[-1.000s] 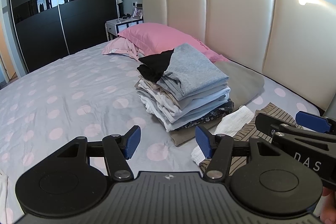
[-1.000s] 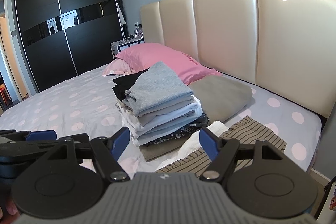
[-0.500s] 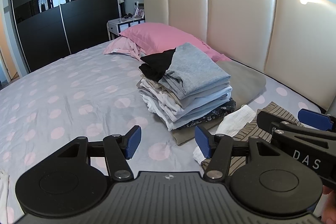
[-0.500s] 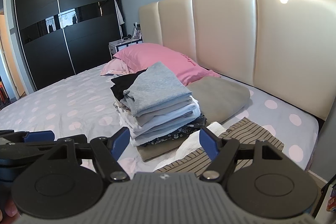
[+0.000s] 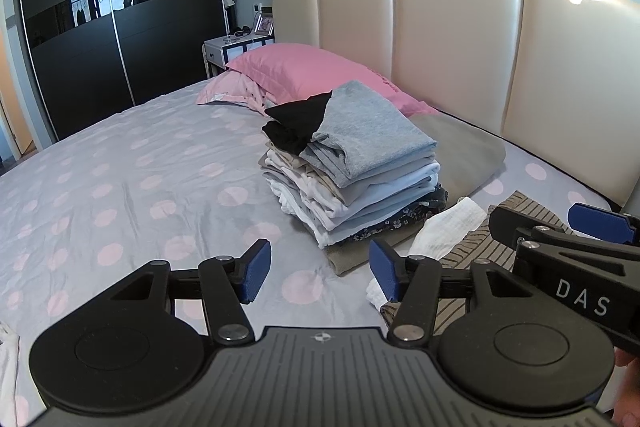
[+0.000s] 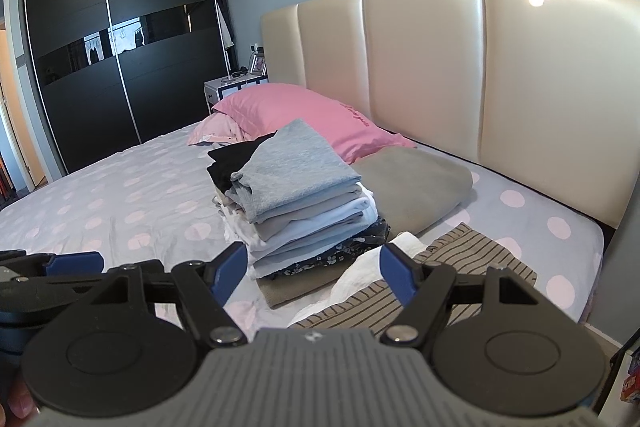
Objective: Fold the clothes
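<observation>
Both pairs of blue-padded fingers stand apart with nothing between them: the left gripper [image 5: 318,275] hangs over bare polka-dot bedsheet [image 5: 132,187], its jaws having just closed in a little while still gaping, and the right gripper [image 6: 312,273] hangs just beside it, its jaws wide over the near edge of the clothes. Each gripper shows in the other's view, the right one at the right edge of the left wrist view and the left one at the left edge of the right wrist view. Ahead of both sits a stack of folded clothes [image 5: 360,187] on the bed, with a grey top [image 5: 372,131] uppermost, a black garment [image 5: 298,125] tucked beside it on the far left, pale blue and white layers below, a dark floral piece near the bottom and an olive piece at the base. Just to the right of the stack lie a crumpled white cloth [image 5: 452,227] and a brown striped garment [image 6: 468,259], spread loosely and touching each other. Behind the stack rest a folded grey-green blanket [image 6: 416,187] and a pink pillow [image 6: 296,115] against the cream padded headboard [image 6: 440,67]. A dark sliding wardrobe [image 6: 112,47] fills the far wall, with a small bedside table [image 5: 232,47] next to the headboard.
</observation>
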